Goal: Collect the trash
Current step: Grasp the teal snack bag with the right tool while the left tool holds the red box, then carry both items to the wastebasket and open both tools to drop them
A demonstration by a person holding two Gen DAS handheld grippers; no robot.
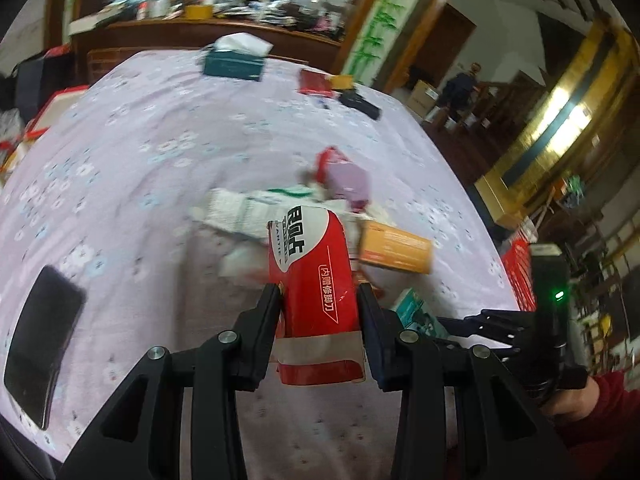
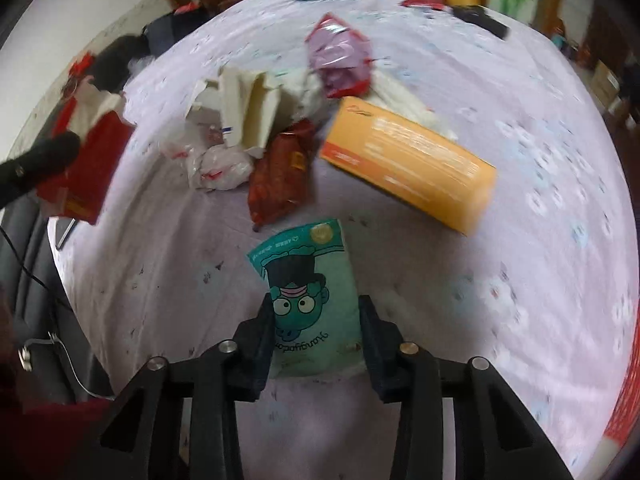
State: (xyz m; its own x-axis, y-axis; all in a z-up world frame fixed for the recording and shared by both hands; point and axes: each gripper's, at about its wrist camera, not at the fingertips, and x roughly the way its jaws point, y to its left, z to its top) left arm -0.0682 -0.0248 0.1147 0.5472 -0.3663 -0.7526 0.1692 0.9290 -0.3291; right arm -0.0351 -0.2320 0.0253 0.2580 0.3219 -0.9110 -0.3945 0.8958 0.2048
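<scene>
here, through the left wrist view, my left gripper (image 1: 319,292) has its fingers pinching a red box (image 1: 316,280) with white lettering, lifted above the table (image 1: 140,152) in its lilac flowered cloth; a black phone (image 1: 40,344) lies at the left, and the trash pile (image 1: 288,200) sits just beyond the box. through the right wrist view, my right gripper (image 2: 318,304) has its fingers pressed on the sides of a teal cartoon packet (image 2: 312,280); ahead lie an orange box (image 2: 408,160), a dark red pouch (image 2: 280,168) and crumpled white wrappers (image 2: 224,160).
</scene>
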